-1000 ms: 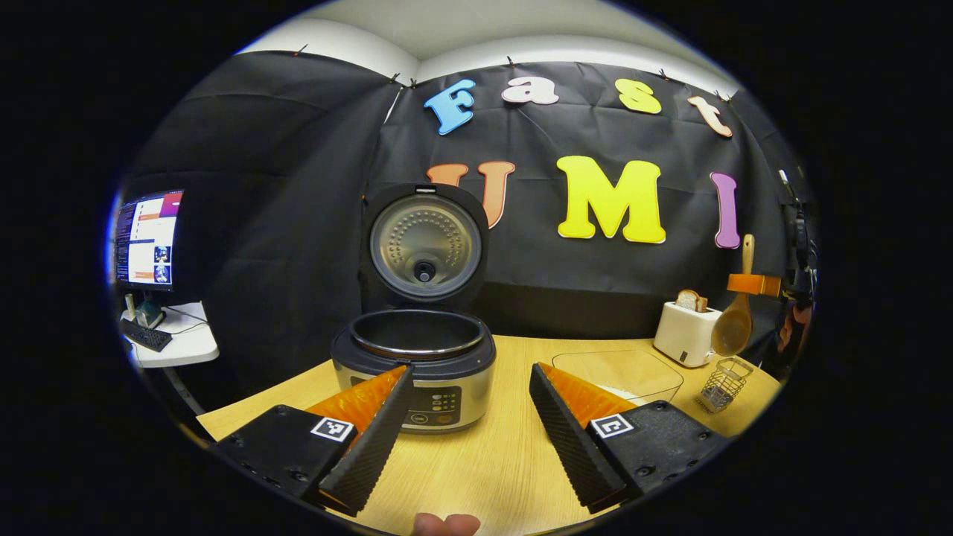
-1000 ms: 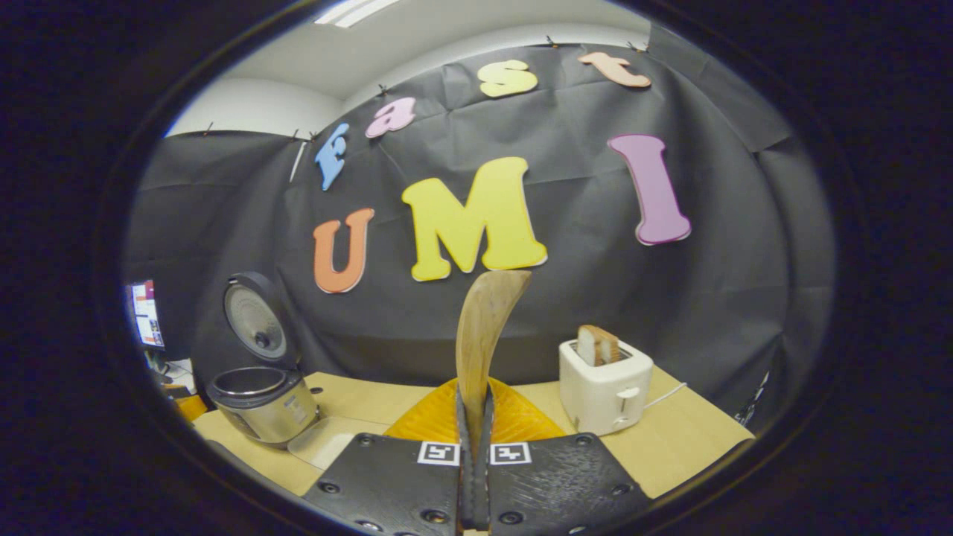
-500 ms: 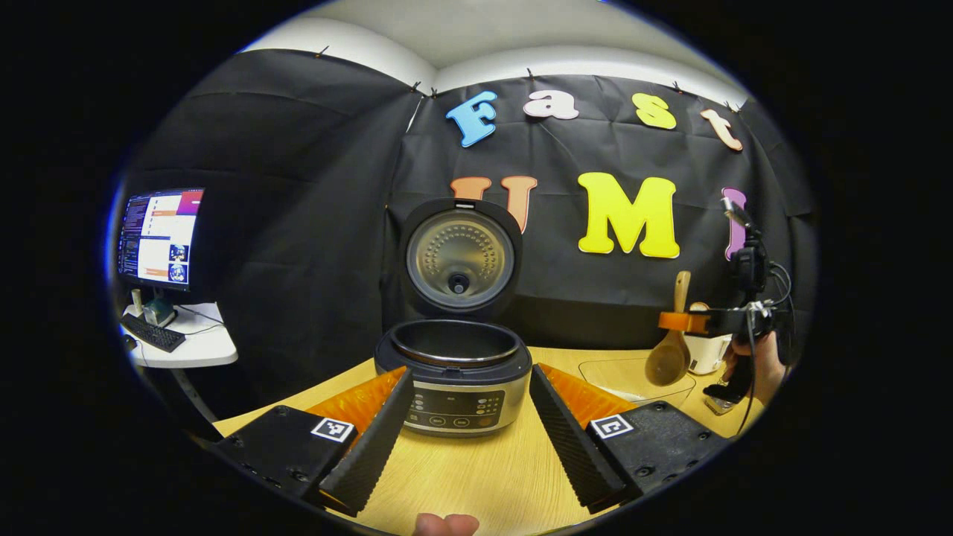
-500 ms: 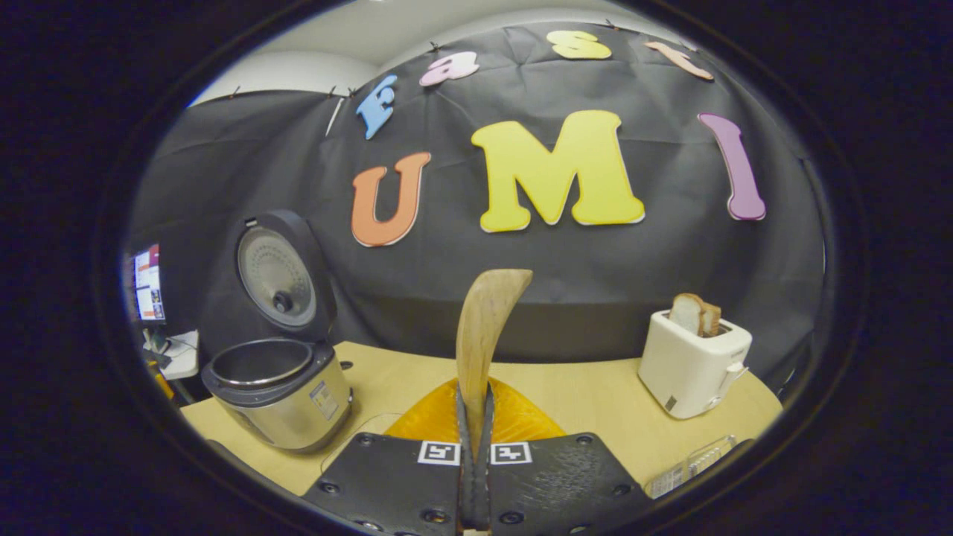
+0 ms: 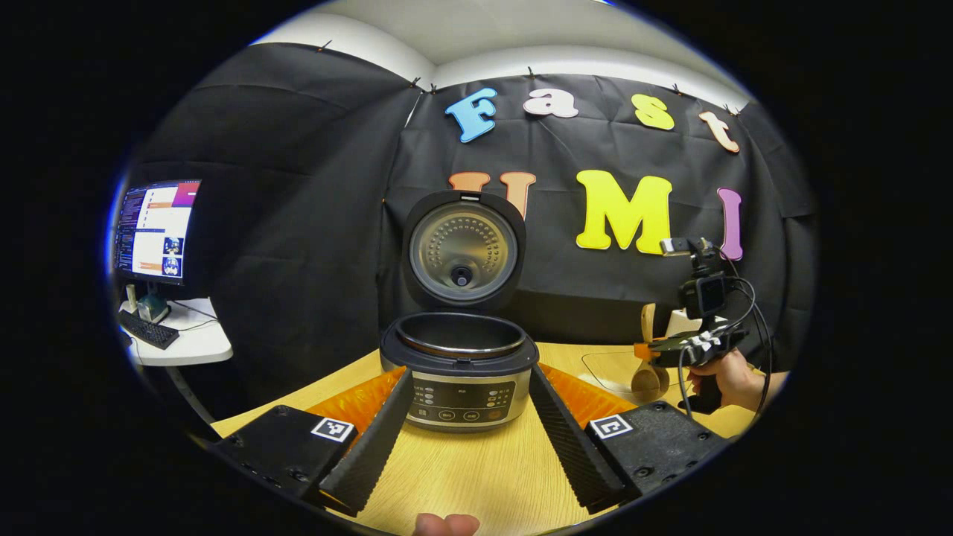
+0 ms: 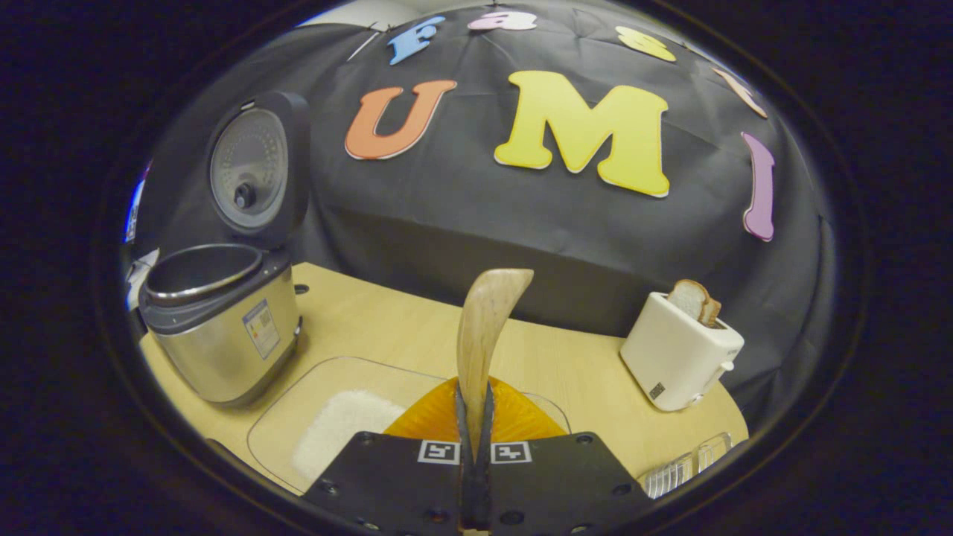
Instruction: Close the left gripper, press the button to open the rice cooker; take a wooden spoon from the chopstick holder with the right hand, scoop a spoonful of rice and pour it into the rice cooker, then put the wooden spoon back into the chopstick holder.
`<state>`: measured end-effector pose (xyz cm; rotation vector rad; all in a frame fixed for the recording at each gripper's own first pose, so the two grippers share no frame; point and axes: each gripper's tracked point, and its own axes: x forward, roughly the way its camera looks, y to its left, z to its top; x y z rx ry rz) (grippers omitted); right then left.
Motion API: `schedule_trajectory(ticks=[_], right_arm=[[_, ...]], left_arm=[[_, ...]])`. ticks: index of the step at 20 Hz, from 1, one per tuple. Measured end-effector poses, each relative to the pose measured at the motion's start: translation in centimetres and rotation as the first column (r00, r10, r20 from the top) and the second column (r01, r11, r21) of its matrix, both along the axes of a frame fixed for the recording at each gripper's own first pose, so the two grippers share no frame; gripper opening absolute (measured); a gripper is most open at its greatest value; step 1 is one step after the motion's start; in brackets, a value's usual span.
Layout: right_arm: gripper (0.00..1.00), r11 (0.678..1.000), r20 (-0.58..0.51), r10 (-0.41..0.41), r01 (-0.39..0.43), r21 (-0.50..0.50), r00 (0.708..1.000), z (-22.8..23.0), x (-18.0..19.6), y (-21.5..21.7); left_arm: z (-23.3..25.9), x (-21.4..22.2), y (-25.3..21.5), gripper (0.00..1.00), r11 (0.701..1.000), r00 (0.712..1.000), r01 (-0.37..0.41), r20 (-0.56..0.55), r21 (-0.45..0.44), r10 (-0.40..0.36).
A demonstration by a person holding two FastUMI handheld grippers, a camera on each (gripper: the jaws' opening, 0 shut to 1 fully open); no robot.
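Observation:
The rice cooker [image 5: 459,370] stands with its lid [image 5: 462,249] raised and its pot bare inside. My left gripper [image 5: 470,372] is open just in front of it, one finger at each side of the control panel. My right gripper [image 6: 474,398] is shut on the handle of the wooden spoon [image 6: 485,327], whose bowl points forward over a clear tray [image 6: 298,406] that holds white rice [image 6: 339,432]. In the left gripper view, a hand [image 5: 733,376] holds the right gripper [image 5: 655,350], and the spoon [image 5: 646,378] hangs down over the tray [image 5: 610,365].
A white toaster [image 6: 681,350] with a slice of bread stands at the table's back right. The wire chopstick holder [image 6: 681,469] sits near the front right edge. A monitor [image 5: 153,231] and a small side table [image 5: 182,342] are off to the left of the wooden table [image 6: 387,327].
My right gripper has tipped downward and swung left with the spoon, so the tray of rice now lies below it. The left gripper has barely shifted in front of the cooker.

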<state>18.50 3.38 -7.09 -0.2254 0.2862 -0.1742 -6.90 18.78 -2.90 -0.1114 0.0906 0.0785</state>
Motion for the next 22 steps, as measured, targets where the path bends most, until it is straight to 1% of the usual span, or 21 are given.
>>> schedule_trajectory(ticks=[2, 5, 8, 10, 11, 12, 13, 15, 16, 17, 19, 21, 22], right_arm=[[0.00, 1.000, 0.001, 0.001, -0.001, 0.000, 1.000, -0.3, 0.2, 0.8], [0.00, 0.996, -0.009, 0.042, -0.041, 0.084, 0.999, -0.9, -0.2, 3.6], [0.01, 0.989, 0.003, 0.059, -0.058, 0.133, 0.998, -0.7, -0.4, 5.2], [0.01, 0.979, 0.014, 0.065, -0.066, 0.194, 0.998, -0.5, -0.5, 5.8], [0.03, 0.970, 0.017, 0.063, -0.065, 0.235, 0.998, -0.4, -0.6, 5.9], [0.00, 0.960, 0.021, 0.057, -0.060, 0.274, 0.998, -0.2, -0.5, 5.8], [0.00, 0.947, 0.025, 0.051, -0.056, 0.316, 0.998, -0.2, -0.5, 5.7], [0.00, 0.913, 0.035, 0.042, -0.053, 0.405, 0.998, 0.2, -0.5, 5.4], [0.00, 0.889, 0.043, 0.038, -0.053, 0.455, 0.998, 0.4, -0.4, 5.0], [0.00, 0.855, 0.046, 0.034, -0.053, 0.516, 0.998, 0.5, -0.4, 4.7], [0.00, 0.776, 0.044, 0.016, -0.040, 0.629, 0.999, 0.5, -0.3, 4.3], [0.00, 0.716, 0.037, 0.011, -0.033, 0.697, 0.999, 0.3, -0.3, 3.4], [0.00, 0.680, 0.043, 0.009, -0.037, 0.733, 0.999, 0.4, -0.3, 3.2]], left_arm=[[-0.1, -0.2, 0.3, 0.99, 1.000, 1.000, 0.005, 0.001, -0.005, -0.005], [-0.6, -0.6, 1.0, 0.99, 1.000, 1.000, -0.002, -0.004, -0.014, 0.002], [-0.8, -1.1, 1.7, 0.99, 1.000, 1.000, -0.013, -0.009, -0.019, 0.012], [-0.8, -1.4, 2.3, 0.99, 1.000, 1.000, -0.023, -0.010, -0.016, 0.023], [-0.6, -1.5, 2.4, 0.99, 1.000, 1.000, -0.028, -0.008, -0.015, 0.027], [-0.5, -1.6, 2.4, 0.99, 0.999, 0.999, -0.031, -0.008, -0.014, 0.031], [-0.4, -1.7, 2.5, 0.99, 0.999, 0.999, -0.033, -0.007, -0.013, 0.033], [-0.1, -1.9, 2.3, 0.99, 0.999, 0.999, -0.038, -0.008, -0.009, 0.038], [-0.1, -1.9, 2.3, 0.99, 0.999, 0.999, -0.039, -0.011, -0.007, 0.039], [0.0, -2.0, 2.2, 0.99, 0.999, 0.999, -0.041, -0.013, -0.005, 0.041], [0.3, -2.1, 2.0, 0.99, 0.999, 0.999, -0.047, -0.015, 0.000, 0.047], [0.8, -2.2, 1.9, 0.99, 0.998, 0.998, -0.055, -0.017, 0.006, 0.055], [1.1, -2.2, 1.6, 0.99, 0.998, 0.998, -0.056, -0.018, 0.009, 0.056]])
